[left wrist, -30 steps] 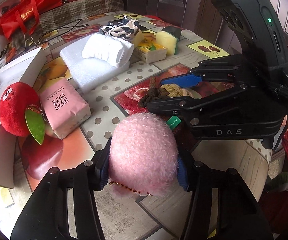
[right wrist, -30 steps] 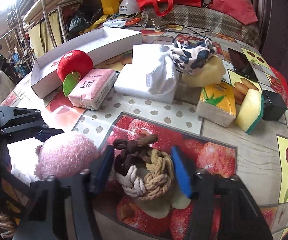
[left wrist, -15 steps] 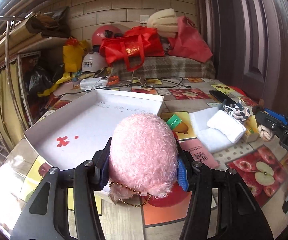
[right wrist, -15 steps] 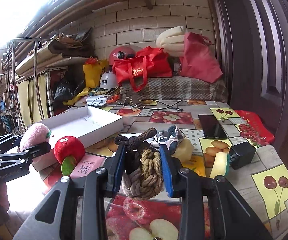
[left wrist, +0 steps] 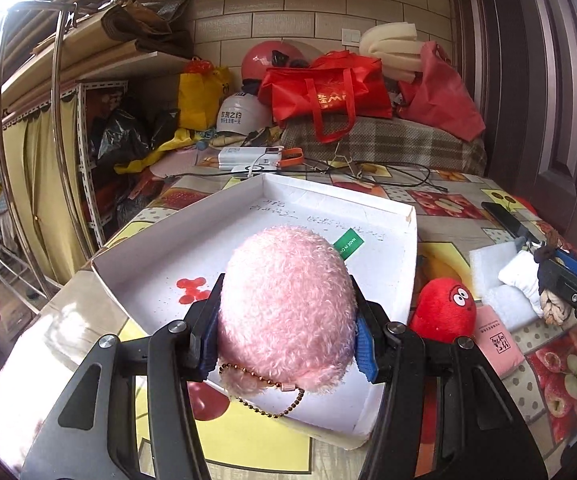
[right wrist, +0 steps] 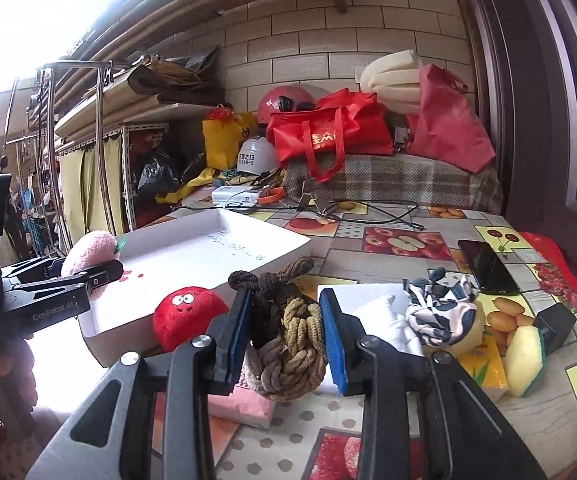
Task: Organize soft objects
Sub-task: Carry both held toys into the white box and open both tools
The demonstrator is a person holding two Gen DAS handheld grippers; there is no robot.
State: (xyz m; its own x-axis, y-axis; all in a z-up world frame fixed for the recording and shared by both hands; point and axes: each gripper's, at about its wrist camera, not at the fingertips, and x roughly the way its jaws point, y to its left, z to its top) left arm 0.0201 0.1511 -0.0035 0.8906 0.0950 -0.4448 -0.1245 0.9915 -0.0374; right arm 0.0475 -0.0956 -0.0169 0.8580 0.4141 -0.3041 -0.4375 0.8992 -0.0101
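My left gripper (left wrist: 284, 336) is shut on a fluffy pink plush ball (left wrist: 284, 300) with a bead chain, held above the near part of the white cardboard tray (left wrist: 406, 280). It also shows in the right wrist view (right wrist: 88, 250) over the tray's left side (right wrist: 264, 256). My right gripper (right wrist: 284, 340) is shut on a knotted brown and tan rope bundle (right wrist: 288, 344), held above the table to the right of the tray. A red plush with eyes (right wrist: 184, 316) lies against the tray's near right wall.
A pink tissue pack (left wrist: 496, 344), white foam and a rolled towel (right wrist: 380, 312), a black-and-white cloth (right wrist: 440, 312), a yellow pack (right wrist: 484, 368), a sponge (right wrist: 524, 356), a black box (right wrist: 554, 326) and a phone (right wrist: 486, 268) lie on the fruit-print table. Bags and cables are at the back.
Both grippers rose from the table with their loads. The left one swung left to above the tray with the pink plush; the right one closed on the rope bundle and lifted it.
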